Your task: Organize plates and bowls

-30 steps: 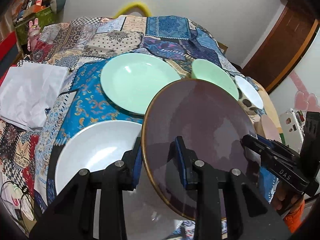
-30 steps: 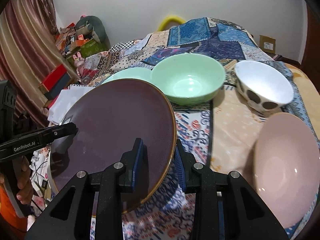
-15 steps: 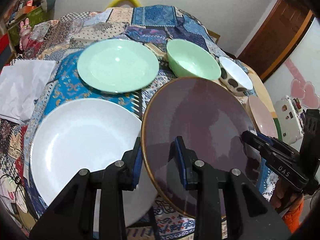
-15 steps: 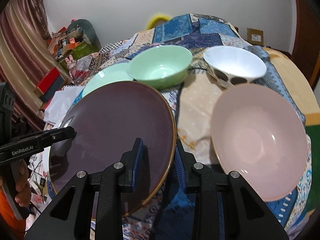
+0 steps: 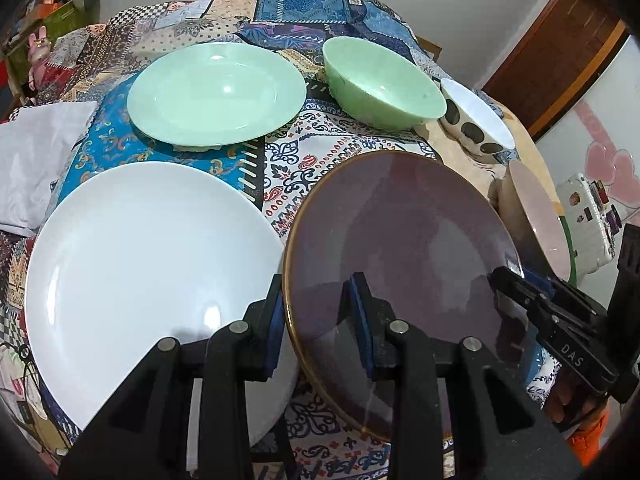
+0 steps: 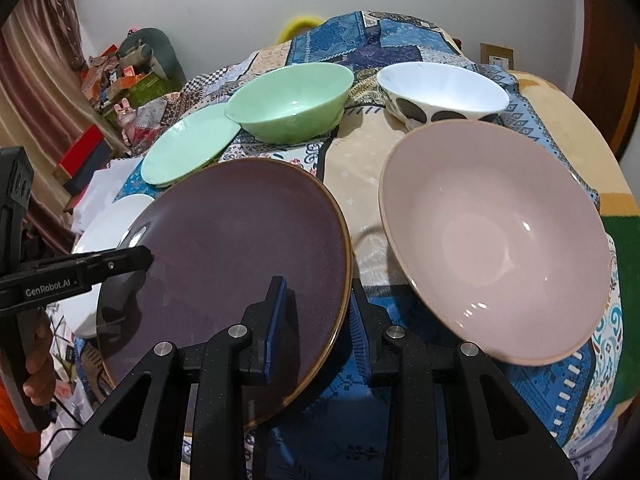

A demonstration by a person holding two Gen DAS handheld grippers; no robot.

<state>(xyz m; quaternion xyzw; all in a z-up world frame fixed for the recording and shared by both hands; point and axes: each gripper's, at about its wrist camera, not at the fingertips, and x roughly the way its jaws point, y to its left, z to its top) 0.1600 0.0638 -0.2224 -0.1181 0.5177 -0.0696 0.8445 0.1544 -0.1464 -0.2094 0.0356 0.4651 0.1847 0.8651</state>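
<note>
Both grippers clamp one round, matte purple plate [image 5: 400,248] with a thin bronze rim: left gripper [image 5: 318,320] on its left edge at lower centre, right gripper [image 6: 316,320] on its right edge. Glossy white plate [image 5: 140,272] lies lower left on the patterned cloth [image 5: 296,160]; smooth green plate [image 5: 216,94] sits above it, pink bowl [image 6: 496,240] right.

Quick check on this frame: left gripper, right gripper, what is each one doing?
Left gripper: shut on the rim of the dark purple plate.
Right gripper: shut on the opposite rim of the same plate.
</note>
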